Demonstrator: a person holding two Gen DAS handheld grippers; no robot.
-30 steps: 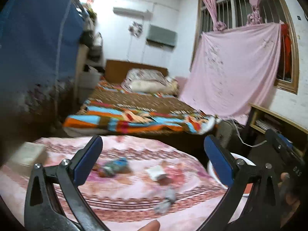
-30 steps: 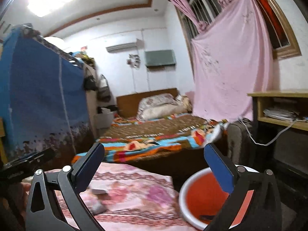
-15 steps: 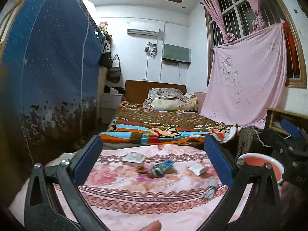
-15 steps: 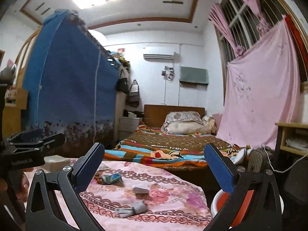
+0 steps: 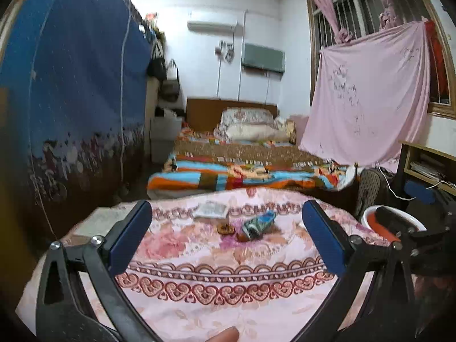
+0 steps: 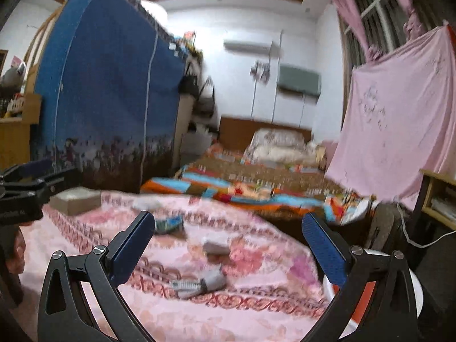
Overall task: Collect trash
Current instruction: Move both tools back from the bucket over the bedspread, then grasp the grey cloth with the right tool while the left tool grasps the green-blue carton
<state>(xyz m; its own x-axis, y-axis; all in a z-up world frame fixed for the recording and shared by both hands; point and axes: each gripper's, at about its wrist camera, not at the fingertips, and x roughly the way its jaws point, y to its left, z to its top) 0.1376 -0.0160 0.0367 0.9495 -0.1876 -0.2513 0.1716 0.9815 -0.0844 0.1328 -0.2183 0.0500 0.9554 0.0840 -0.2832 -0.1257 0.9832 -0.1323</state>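
Note:
Scraps of trash lie on a table under a pink patterned cloth point(image 5: 228, 307). A crumpled blue wrapper point(image 5: 258, 223) rests mid-table, with a brown bit point(image 5: 225, 229) beside it and a flat white packet point(image 5: 211, 210) behind. The right wrist view shows the blue wrapper point(image 6: 168, 225), a grey crumpled wrapper point(image 6: 199, 283) and a small pale packet point(image 6: 215, 246). A red basin with a white rim point(image 5: 390, 222) point(image 6: 413, 285) sits low at the table's right. My left gripper point(image 5: 226, 238) and right gripper point(image 6: 228, 245) both hover open above the cloth, holding nothing.
A cardboard box point(image 6: 75, 199) stands at the table's far left. Behind the table is a bed with a striped blanket point(image 5: 245, 173). A blue wardrobe point(image 5: 71, 85) fills the left, a pink sheet point(image 5: 367, 99) and a wooden shelf point(image 5: 427, 165) the right.
Both cameras shook and tilted a little lower. The table trash now sits nearer the middle of the left view. Both grippers stayed open.

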